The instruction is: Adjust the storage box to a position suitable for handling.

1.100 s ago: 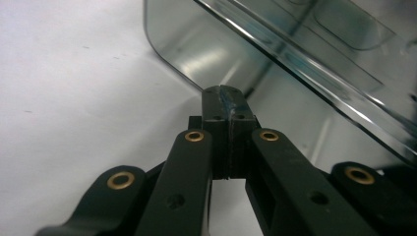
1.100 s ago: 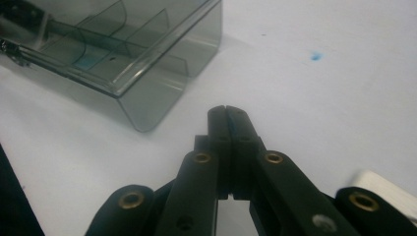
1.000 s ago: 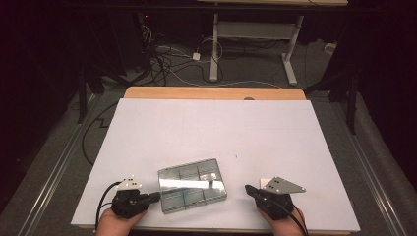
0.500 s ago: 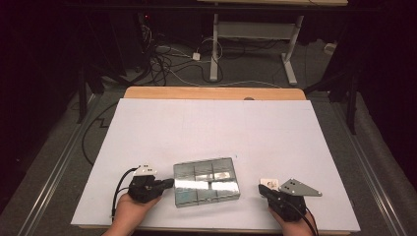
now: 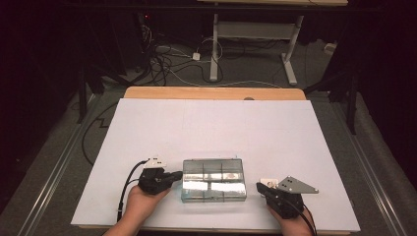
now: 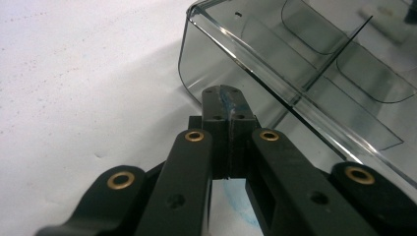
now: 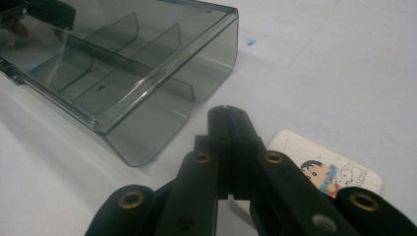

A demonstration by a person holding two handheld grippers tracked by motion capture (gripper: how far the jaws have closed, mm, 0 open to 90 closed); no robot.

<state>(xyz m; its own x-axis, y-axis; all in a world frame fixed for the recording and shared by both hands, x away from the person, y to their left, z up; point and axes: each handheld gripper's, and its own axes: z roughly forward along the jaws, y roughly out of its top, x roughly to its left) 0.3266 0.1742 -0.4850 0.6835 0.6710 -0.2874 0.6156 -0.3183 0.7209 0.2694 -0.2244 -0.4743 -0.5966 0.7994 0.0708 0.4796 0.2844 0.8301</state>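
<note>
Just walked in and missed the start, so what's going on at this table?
A person holds a gripper in each hand at a white table. The left gripper is shut, its tip at the left end of a clear divided box, apparently nudging it. The right gripper is also shut, just off the box's right end, with a small cartoon card on the table under it.

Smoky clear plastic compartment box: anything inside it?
The smoky clear plastic compartment box shows curved dividers and bare compartments in both gripper views. Glare on its lid in the high view hides some cells, so small contents there cannot be ruled out.
</note>
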